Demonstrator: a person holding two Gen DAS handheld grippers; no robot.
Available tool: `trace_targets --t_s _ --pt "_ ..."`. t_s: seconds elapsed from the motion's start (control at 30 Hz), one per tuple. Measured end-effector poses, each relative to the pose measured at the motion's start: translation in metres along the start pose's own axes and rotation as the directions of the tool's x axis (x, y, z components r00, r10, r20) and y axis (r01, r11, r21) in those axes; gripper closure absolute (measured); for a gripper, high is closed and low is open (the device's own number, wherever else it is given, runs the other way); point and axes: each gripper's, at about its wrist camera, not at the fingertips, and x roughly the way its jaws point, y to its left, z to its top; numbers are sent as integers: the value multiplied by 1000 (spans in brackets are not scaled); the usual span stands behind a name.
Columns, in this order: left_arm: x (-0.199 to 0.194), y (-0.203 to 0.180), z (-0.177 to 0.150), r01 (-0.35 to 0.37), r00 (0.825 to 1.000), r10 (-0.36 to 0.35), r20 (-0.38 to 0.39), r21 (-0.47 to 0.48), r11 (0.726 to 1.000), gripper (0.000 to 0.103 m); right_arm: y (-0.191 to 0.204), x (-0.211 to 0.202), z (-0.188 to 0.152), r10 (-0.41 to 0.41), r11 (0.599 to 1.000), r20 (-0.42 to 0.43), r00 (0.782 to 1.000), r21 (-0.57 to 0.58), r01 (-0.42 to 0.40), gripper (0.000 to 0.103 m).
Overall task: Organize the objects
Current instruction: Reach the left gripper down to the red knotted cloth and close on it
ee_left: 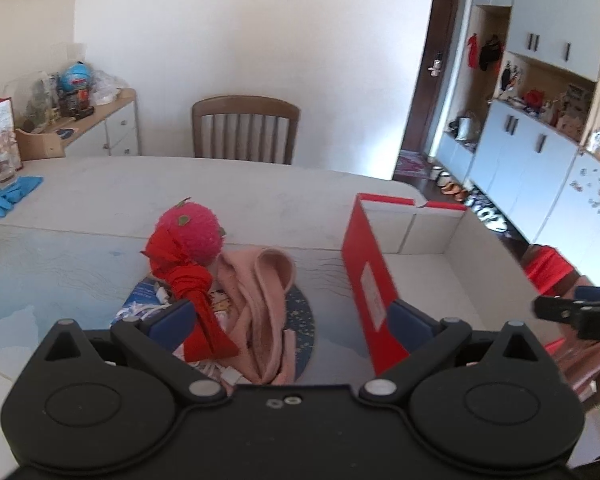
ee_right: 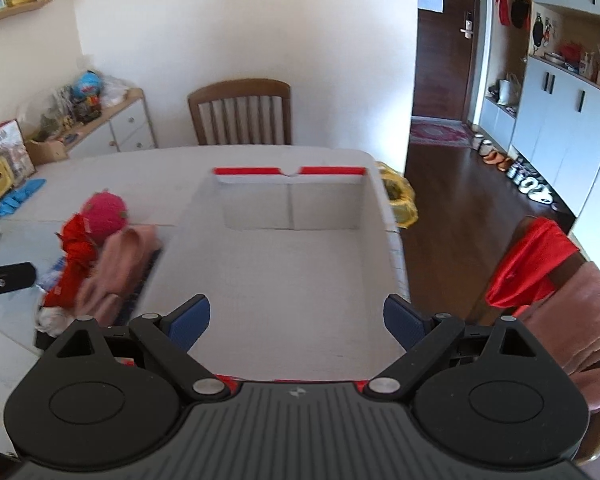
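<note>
Red box (ee_right: pixel 292 264): open on the tabletop (ee_right: pixel 140 176), inside bare only in the right view. Pile beside it: pink scarf (ee_left: pixel 268 300), red cloth (ee_left: pixel 192 292), pink ball (ee_left: pixel 192 228). Left gripper (ee_left: pixel 292 320) and right gripper (ee_right: pixel 296 320): jaws wide apart, holding nothing.

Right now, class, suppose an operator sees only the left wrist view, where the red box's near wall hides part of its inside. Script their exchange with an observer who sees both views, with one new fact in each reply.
Operator: Is anything in the box yet?
Observer: No. From the right wrist view the red box is empty, and its pale floor is bare from end to end.
Operator: I see only a black bit of the other tool. What is it doing?
Observer: The right claw is open, holds nothing, and hovers over the box's near end.
Operator: Is there anything behind the box?
Observer: A yellow bag sits just past the table's far right corner.
</note>
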Motion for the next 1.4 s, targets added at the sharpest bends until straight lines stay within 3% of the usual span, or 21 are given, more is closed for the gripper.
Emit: trace_targets --t_s 0.37,0.5,0.57,0.7,1.13,1.27,1.4 --pt "18 -1 -15 -143 989 142 -52 -23 989 3 -54 36 2 -46 999 -52 998 2 46 12" --pt "37 11 -10 -178 981 176 -75 -19 984 4 -62 54 4 -65 998 -83 994 5 65 18" --pt "50 21 -6 -206 974 203 -97 -26 978 7 -64 61 3 -75 997 -104 992 3 76 26" --pt "73 39 3 -240 965 236 -112 -25 970 7 -60 72 3 -92 996 -128 988 -14 90 30" --pt "142 77 22 -268 946 259 -194 -20 963 18 -48 102 9 -133 991 -195 972 -45 127 48" --pt "153 80 21 -260 946 249 -209 -27 965 21 -45 107 11 -139 990 -207 968 -52 131 60" --pt "159 82 22 -246 949 236 -210 -23 969 23 -41 111 11 -146 989 -220 965 -55 137 62"
